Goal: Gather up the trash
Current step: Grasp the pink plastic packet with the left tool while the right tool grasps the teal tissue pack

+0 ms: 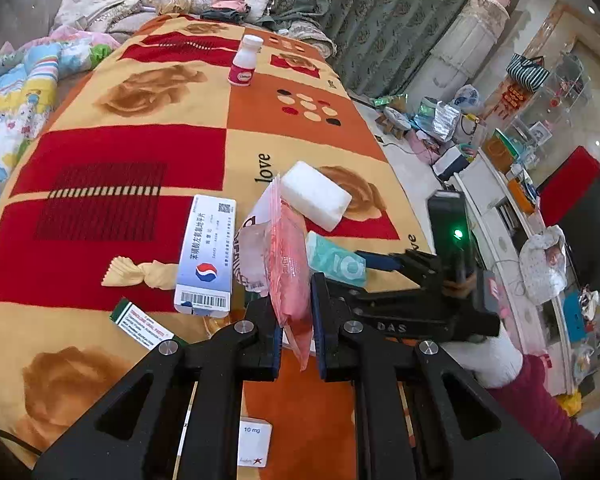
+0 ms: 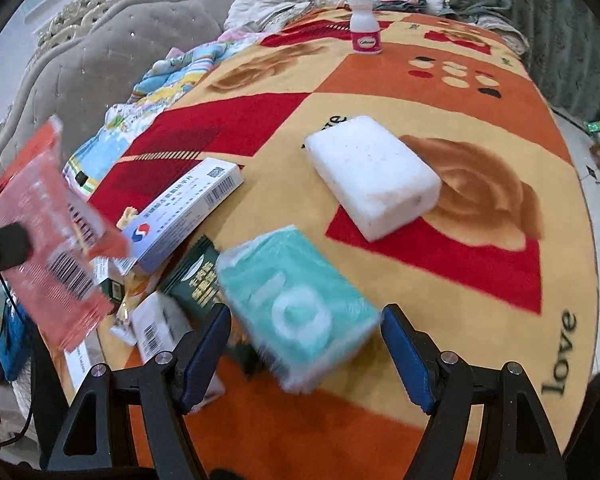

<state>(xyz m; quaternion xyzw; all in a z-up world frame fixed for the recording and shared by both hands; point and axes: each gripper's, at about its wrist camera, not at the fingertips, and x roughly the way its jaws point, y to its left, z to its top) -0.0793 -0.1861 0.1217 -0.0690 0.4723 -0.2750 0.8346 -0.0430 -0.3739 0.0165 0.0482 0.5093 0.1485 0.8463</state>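
Observation:
My left gripper (image 1: 296, 332) is shut on a pink plastic bag (image 1: 290, 280), which hangs raised above the patterned blanket (image 1: 120, 160). In the right wrist view the same bag (image 2: 48, 240) shows blurred at the left. My right gripper (image 2: 306, 352) is open and straddles a teal tissue pack (image 2: 300, 304) lying on the blanket; the pads stand just off its sides. From the left wrist view, the right gripper (image 1: 380, 266) sits just right of the tissue pack (image 1: 336, 260). A white foam block (image 2: 374, 180) lies beyond the pack.
A blue-white medicine box (image 1: 208, 256), a yellow candy wrapper (image 1: 140, 272), a green-white box (image 1: 144, 322) and a small white box (image 1: 254, 440) lie near the left gripper. A dark green booklet (image 2: 198, 276) lies beside the pack. A white bottle (image 2: 365, 26) stands far back.

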